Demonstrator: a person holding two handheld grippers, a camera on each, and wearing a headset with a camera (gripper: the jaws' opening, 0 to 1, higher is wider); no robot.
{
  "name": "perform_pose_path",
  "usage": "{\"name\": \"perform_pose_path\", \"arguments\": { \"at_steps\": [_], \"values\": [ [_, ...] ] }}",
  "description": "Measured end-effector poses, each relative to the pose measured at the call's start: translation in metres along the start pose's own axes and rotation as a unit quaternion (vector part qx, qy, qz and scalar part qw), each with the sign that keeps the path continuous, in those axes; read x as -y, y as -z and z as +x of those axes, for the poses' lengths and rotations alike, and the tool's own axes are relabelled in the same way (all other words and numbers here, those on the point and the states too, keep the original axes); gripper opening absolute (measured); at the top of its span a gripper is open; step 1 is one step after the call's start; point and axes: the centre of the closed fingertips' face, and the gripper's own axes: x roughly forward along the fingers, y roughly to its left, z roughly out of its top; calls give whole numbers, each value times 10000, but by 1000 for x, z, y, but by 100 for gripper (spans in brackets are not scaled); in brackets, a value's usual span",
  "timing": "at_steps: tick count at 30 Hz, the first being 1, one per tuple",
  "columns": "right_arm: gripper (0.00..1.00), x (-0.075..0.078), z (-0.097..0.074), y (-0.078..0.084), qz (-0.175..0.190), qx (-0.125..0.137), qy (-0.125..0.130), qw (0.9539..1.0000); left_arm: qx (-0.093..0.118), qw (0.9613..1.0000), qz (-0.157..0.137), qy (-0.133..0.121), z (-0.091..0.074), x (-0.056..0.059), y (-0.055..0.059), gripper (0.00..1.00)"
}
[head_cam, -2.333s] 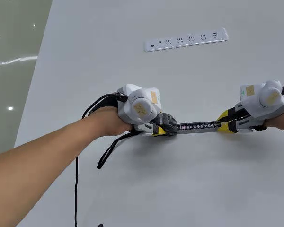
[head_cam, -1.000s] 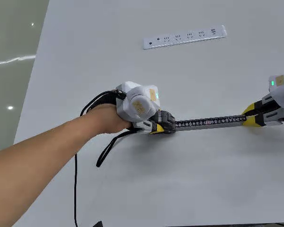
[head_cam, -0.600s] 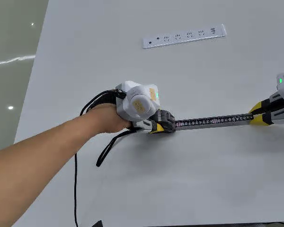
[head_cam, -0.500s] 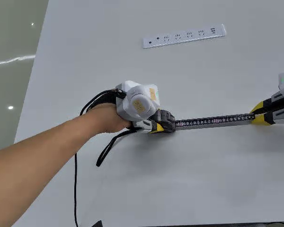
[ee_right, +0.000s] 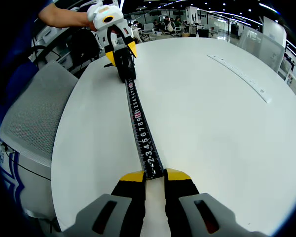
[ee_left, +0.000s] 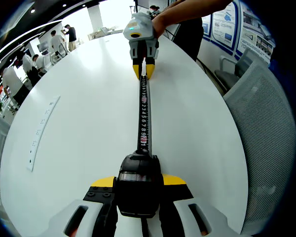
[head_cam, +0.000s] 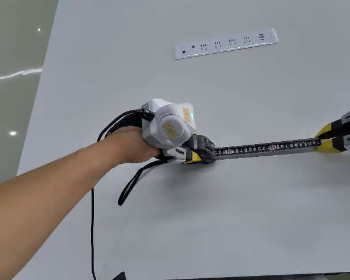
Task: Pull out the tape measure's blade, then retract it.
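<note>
The black tape measure case rests on the white table, and my left gripper is shut on it; in the left gripper view the case sits between the yellow-tipped jaws. Its dark numbered blade runs out to the right along the table. My right gripper is shut on the blade's end at the right edge of the head view. From the right gripper view the blade stretches away to the case and the left gripper. In the left gripper view the right gripper holds the far end of the blade.
A white power strip lies on the far part of the table. A black cable trails from the left gripper toward the near edge. The table's left edge borders a green floor. A grey mesh chair stands beside the table.
My right gripper has moved further right with the blade's end, so more of the blade is out of the case. The left gripper and the case have stayed in place.
</note>
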Motion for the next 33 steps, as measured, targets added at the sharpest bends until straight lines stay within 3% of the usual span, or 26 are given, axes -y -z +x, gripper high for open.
{"name": "perform_pose_path", "arguments": {
  "at_steps": [11,33],
  "values": [
    [9,2,-2,4,15,-11,19,10000,-9,10000,-5,-21,1,0,-1,29],
    [12,-4,-2,1,-364,-182,118,9991,50,9999,-134,-88,2,-1,-2,31]
  ]
}}
